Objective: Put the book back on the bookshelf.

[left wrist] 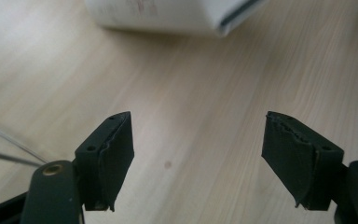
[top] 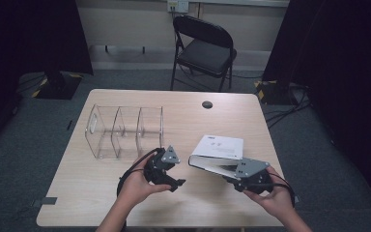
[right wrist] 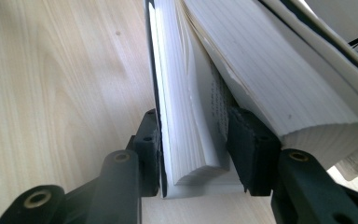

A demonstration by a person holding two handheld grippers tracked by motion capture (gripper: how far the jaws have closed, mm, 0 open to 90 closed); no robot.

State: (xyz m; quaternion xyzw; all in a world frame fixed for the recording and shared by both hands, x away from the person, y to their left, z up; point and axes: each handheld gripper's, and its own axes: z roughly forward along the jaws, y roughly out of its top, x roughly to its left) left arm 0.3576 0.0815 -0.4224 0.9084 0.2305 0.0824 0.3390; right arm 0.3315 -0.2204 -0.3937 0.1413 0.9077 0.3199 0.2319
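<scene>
- Right gripper: jaws clamped on a wad of pages plus one cover of the white book, near the corner. The rest of the pages fan away from its far jaw. Likely held this way to lift the book off the table.
- Left gripper: jaws apart, nothing between them (bare wood beyond). The book lies ahead of it, apart.
- Clear divided organizer stands beyond the left gripper, compartments unfilled; probably the book's destination.
- Writing: small dark mark on the cover, fine print on a page edge; neither legible.
</scene>
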